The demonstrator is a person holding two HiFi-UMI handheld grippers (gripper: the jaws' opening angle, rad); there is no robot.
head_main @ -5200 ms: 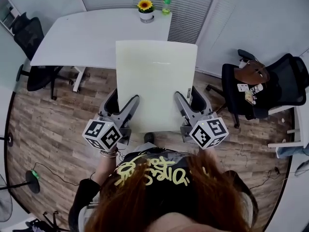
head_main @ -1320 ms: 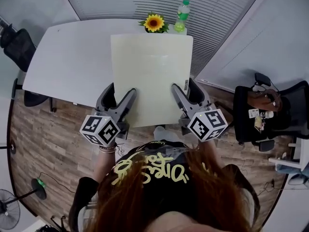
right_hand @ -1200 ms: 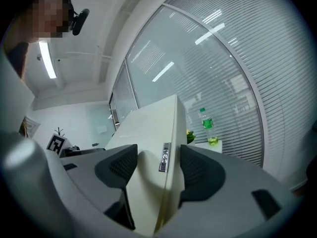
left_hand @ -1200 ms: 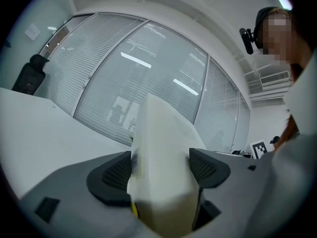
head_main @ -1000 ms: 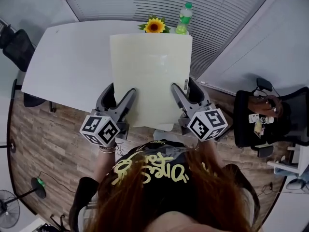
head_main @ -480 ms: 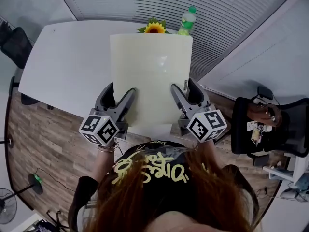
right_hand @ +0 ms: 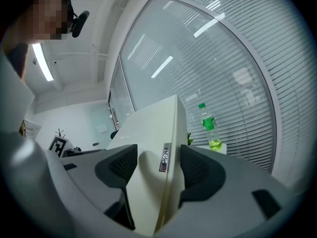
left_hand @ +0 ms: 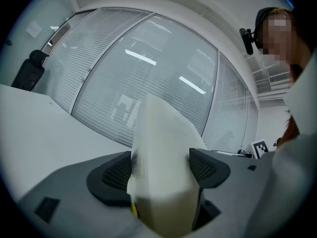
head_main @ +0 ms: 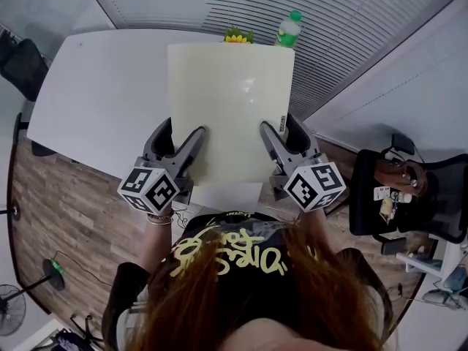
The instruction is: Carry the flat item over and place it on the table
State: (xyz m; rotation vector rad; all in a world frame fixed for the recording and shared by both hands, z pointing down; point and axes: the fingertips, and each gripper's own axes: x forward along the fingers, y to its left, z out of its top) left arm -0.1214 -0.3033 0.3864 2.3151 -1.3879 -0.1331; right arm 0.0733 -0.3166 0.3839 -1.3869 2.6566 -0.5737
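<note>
- Right under the head camera, a person's head [head_main: 241, 291] with long reddish hair is seen.
- Just ahead of it, a marker cube [head_main: 150, 190] is carried on the left gripper [head_main: 179, 139], and another marker cube [head_main: 314, 186] on the right gripper [head_main: 284, 137].
- A flat item [head_main: 230, 108], a pale cream square board, is held between the two grippers by its near end, one gripper on each side edge.
- In the left gripper view, the dark pads [left_hand: 116, 175] are pressed against both faces of the board's edge, so the board is pinched tight.
- In the right gripper view, the pads [right_hand: 198, 170] are also pressed on the board from both sides, next to a small label [right_hand: 165, 157] stuck on its edge.
- Under the grippers, a brown wooden floor [head_main: 58, 210] is seen, with a black chair [head_main: 409, 196] off to the right.
- The rest of the board is stretched out over the white table [head_main: 102, 101]. Whether the table is touched by it cannot be told.
- At the far edge of the board, a sunflower [head_main: 235, 38] and a green bottle [head_main: 290, 29] are seen on the table, partly hidden by the board.
- Behind the table, white blinds [head_main: 351, 28] are seen.
</note>
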